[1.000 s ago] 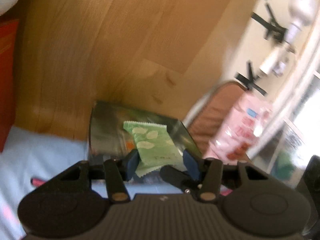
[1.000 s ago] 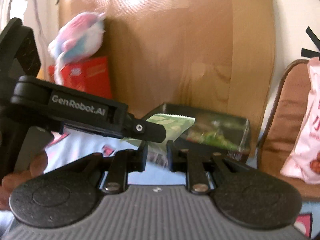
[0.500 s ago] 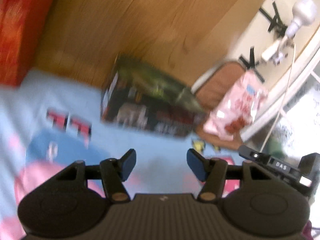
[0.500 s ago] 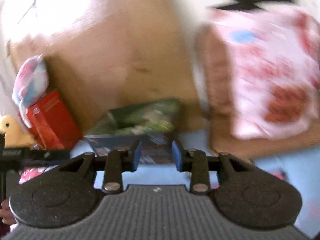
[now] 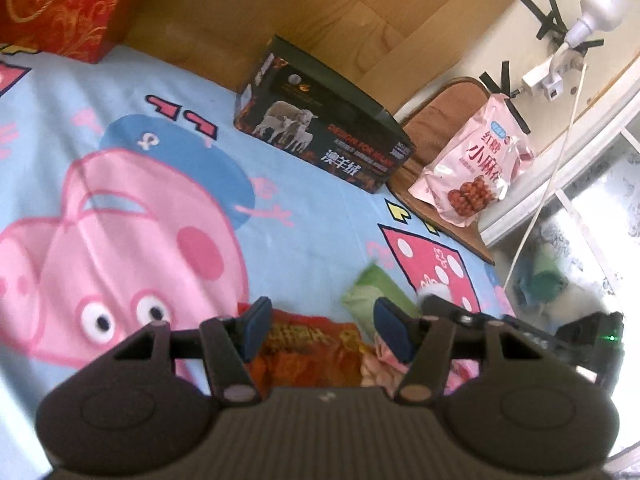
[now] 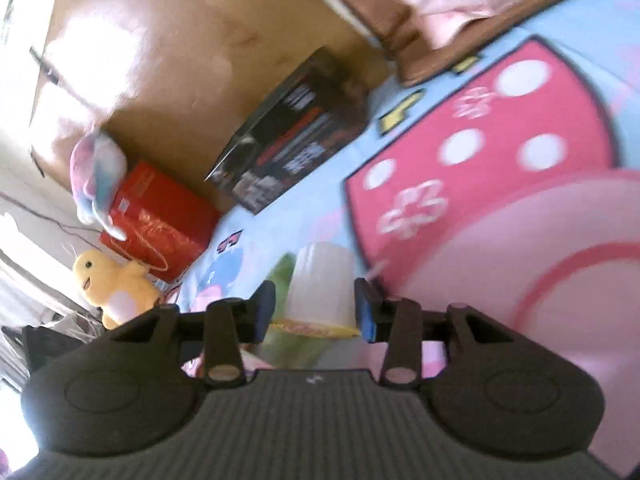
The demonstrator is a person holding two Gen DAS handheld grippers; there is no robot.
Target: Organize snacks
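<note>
My left gripper [image 5: 322,328] is open and empty above an orange-red snack bag [image 5: 308,354] lying on the blue cartoon sheet [image 5: 280,216]. A green packet [image 5: 374,294] lies just right of it, next to pink wrappers [image 5: 382,360]. My right gripper [image 6: 314,308] is open, its fingers [image 6: 264,310] on either side of a pale translucent packet [image 6: 320,280] with a yellow edge, without closing on it. A green packet [image 6: 282,270] lies beside it. The open black box [image 5: 320,128] stands at the far wall. The right gripper's body [image 5: 520,336] shows in the left view.
A red box [image 5: 60,0] stands far left, with a plush toy [image 6: 98,176] on it and a yellow plush duck [image 6: 114,286] beside it. A pink snack bag [image 5: 476,168] rests on a brown cushion [image 5: 436,120] at the right. A white cable [image 5: 548,188] hangs near the window.
My left gripper has let go of the green packet at the black box and pulled back over the loose snacks. My right gripper opened and swung down onto the pale packet.
</note>
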